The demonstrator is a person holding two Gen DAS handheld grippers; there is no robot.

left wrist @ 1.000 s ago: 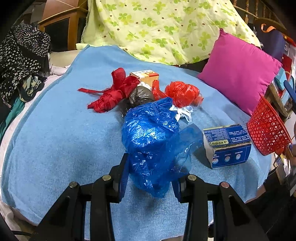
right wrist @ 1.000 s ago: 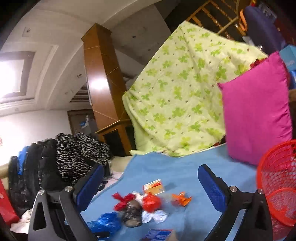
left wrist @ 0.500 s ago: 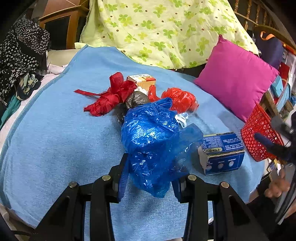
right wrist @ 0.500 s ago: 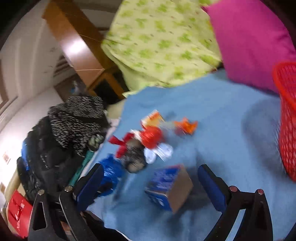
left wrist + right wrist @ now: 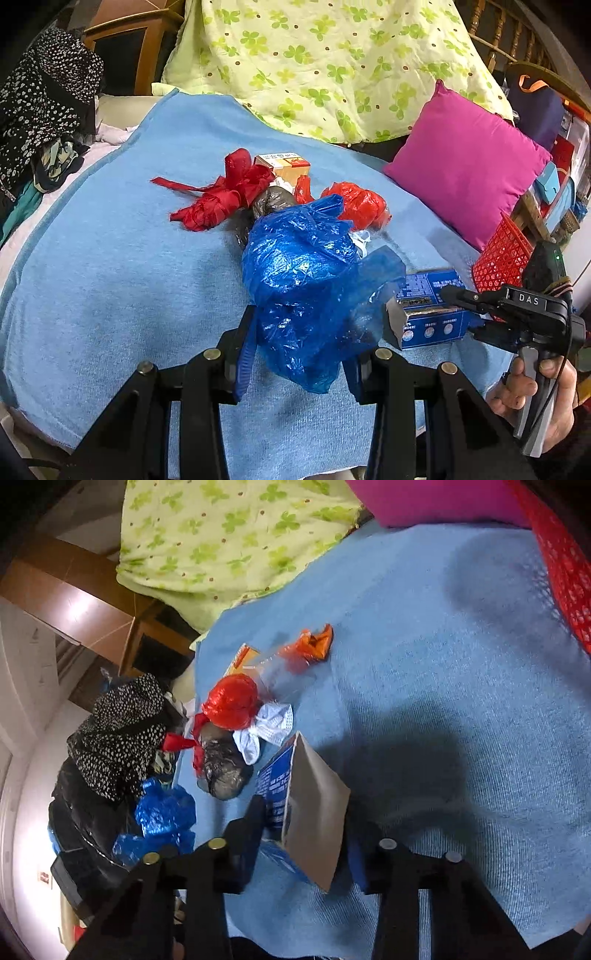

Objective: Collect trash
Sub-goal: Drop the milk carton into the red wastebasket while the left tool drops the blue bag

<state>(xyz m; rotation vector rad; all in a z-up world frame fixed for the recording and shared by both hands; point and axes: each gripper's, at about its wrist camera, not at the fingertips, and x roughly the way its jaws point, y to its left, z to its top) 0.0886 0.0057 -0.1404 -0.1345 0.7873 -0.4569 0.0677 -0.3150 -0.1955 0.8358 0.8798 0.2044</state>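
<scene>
Behind blue bag, blue box half-hidden, red basket cut off.

Blue crinkled bag, magenta pillow, red basket, light-blue towel (clover-print green quilt behind)

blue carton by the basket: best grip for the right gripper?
Across the blue carton's two broad printed faces at its open grey end, coming in end-on: that span is its narrowest, and the right gripper already straddles it there.
</scene>
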